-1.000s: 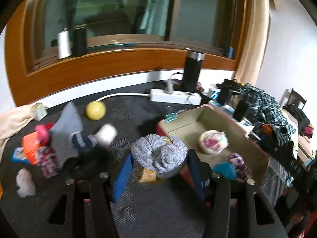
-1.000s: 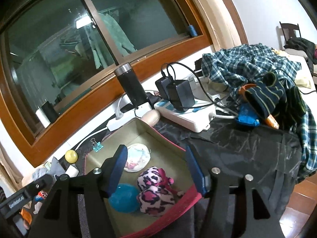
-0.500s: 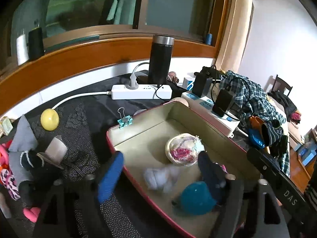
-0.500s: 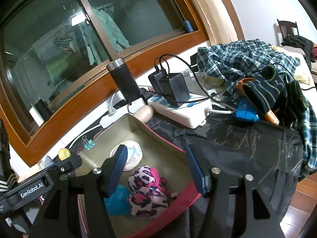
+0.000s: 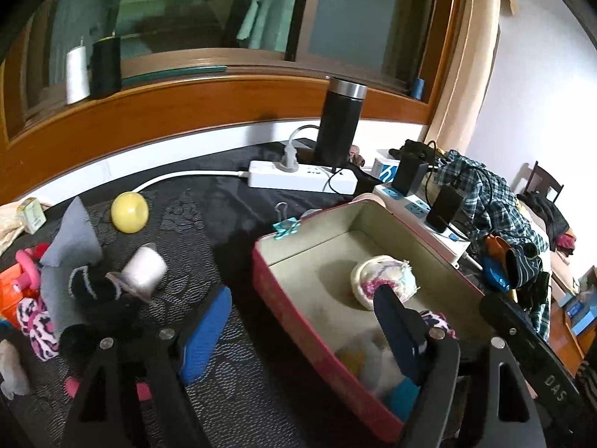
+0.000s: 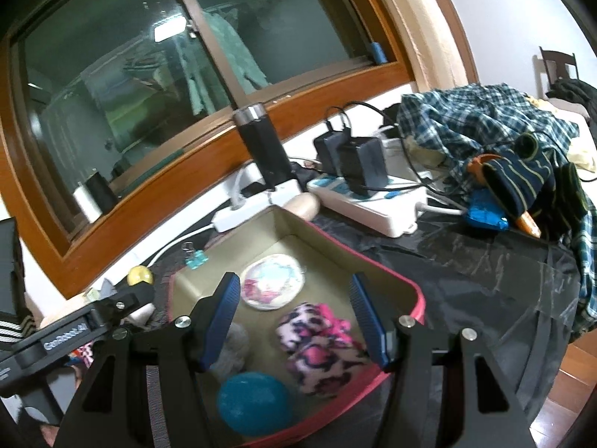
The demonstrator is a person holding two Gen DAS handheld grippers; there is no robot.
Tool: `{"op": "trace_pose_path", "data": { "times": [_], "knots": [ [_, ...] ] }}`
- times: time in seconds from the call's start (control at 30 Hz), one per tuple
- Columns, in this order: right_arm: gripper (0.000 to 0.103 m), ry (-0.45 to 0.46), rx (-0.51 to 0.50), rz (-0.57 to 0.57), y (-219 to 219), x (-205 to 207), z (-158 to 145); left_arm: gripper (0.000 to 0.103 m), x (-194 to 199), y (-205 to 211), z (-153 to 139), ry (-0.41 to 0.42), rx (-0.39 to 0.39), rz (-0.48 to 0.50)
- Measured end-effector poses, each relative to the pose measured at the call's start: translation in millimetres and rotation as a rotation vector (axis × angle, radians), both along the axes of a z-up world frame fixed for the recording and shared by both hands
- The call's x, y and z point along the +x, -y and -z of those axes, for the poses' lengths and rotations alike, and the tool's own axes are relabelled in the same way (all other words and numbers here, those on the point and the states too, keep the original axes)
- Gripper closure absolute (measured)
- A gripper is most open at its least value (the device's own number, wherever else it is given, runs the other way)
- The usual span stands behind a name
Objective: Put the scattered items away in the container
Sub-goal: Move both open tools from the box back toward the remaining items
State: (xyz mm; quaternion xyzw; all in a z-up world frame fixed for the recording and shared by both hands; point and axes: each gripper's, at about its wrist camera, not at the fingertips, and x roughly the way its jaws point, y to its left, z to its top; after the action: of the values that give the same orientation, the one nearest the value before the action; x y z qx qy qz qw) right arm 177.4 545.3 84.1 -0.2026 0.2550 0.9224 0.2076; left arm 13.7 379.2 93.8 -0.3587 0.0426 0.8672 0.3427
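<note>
Hovering with fingers spread and empty, the left hand-held gripper (image 5: pixel 302 321) straddles the red box's (image 5: pixel 298 310) wall while the right hand-held gripper (image 6: pixel 294 321), likewise apart, hangs over its leopard-print bundle (image 6: pixel 317 347).

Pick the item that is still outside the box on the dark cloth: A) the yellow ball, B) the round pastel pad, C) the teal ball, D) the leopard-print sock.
A: the yellow ball lies on the cloth left of the box, while the other three sit inside it.
</note>
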Motion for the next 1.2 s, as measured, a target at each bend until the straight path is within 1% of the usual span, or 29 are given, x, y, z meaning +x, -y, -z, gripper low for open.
{"op": "trace_pose_path", "data": {
  "times": [0.1,0.23,0.3,0.63,0.87,1.0,1.2],
  "knots": [
    [0.038,-0.016,0.011,-0.028,13.9,-0.1,-5.6,0.023,-0.3,10.7,-2.1,-0.003,0.002,-0.015],
    [0.035,-0.025,0.005,-0.064,31.3,-2.2,-7.7,0.023,-1.1,29.8,-6.3,-0.013,0.003,-0.042],
    [0.035,-0.024,-0.001,-0.083,38.9,-3.7,-7.8,0.023,-2.1,43.3,-8.2,-0.018,0.004,-0.063],
    [0.034,-0.021,0.042,-0.179,83.6,-17.6,-20.1,0.023,-8.9,115.8,-7.6,-0.016,0.006,-0.180],
    [0.025,0.006,0.068,-0.272,122.1,-34.7,-23.3,0.023,-14.7,185.6,-2.9,-0.005,0.014,-0.293],
    [0.024,0.045,0.078,-0.349,148.7,-50.6,-20.4,0.023,-19.0,232.0,3.4,0.011,0.020,-0.372],
    [0.024,0.111,0.080,-0.447,181.0,-74.7,-9.7,0.023,-17.8,302.7,15.6,0.031,0.006,-0.497]
  ]
}}
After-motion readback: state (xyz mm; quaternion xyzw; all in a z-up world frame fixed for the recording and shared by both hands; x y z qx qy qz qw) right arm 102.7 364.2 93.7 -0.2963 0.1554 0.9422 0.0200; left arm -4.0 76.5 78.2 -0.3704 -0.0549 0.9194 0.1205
